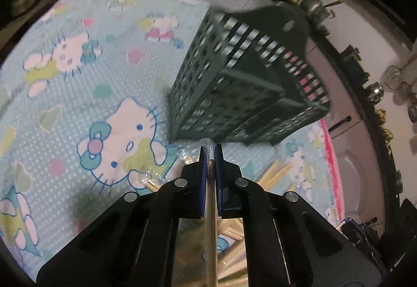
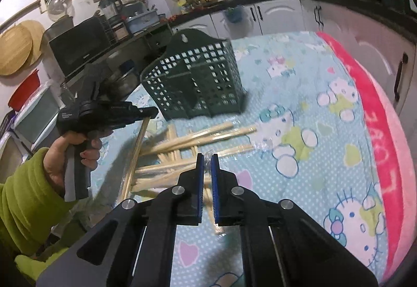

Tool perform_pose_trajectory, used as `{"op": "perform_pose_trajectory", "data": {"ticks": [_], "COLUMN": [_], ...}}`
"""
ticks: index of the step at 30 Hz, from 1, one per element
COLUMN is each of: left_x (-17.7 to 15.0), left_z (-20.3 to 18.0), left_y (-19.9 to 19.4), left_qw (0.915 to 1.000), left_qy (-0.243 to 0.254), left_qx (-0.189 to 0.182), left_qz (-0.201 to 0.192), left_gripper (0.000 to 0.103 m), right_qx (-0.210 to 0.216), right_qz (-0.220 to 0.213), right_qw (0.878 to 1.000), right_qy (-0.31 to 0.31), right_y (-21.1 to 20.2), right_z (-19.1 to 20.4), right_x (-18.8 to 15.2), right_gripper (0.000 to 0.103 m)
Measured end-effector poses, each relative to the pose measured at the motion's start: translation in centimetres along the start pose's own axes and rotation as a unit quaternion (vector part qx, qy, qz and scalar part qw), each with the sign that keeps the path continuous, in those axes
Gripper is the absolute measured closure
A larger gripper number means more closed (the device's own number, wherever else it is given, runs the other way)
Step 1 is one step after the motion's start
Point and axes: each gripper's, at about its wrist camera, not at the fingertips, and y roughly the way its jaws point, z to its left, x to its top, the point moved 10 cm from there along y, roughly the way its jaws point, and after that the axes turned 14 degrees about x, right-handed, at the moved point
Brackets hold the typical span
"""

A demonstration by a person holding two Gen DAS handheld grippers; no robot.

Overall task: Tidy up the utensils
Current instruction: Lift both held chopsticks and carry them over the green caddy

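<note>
We've got the left claw clamped on one wrapped chopstick, right claw clamped on another wrapped chopstick. Remaining chopsticks lie piled on the cartoon-print cloth, just before the green slotted holder.

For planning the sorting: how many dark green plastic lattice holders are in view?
1. The dark green plastic lattice holder stands on the blue cartoon-print cloth, behind the pile of wrapped wooden chopsticks. None other shows.
</note>
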Motion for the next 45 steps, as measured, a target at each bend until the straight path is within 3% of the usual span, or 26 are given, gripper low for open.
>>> {"op": "perform_pose_trajectory", "data": {"ticks": [10,22,32,45], "left_x": [1.5,3.7,7.9,14.5], "left_z": [-4.0,-8.3,-9.7,-11.0], "left_y": [-6.3,-12.0,-17.2,-20.7], "left_qw": [0.9966,0.9883,0.9747,0.9555], "left_qy": [0.040,0.069,0.069,0.049], "left_qx": [-0.037,-0.052,-0.044,-0.023], "left_qz": [-0.062,-0.125,-0.208,-0.290], "left_gripper": [0.100,0.100,0.100,0.100], "right_qx": [0.010,0.028,0.020,0.012], "right_qz": [-0.006,-0.053,-0.101,-0.157], "right_qw": [0.999,0.994,0.988,0.979], "right_qy": [-0.050,-0.095,-0.118,-0.129], "right_y": [-0.5,-3.3,-6.1,-8.3], "right_z": [3.6,8.0,9.5,10.0], "right_x": [3.1,7.9,12.4,17.9], "right_gripper": [0.099,0.100,0.100,0.100]}}
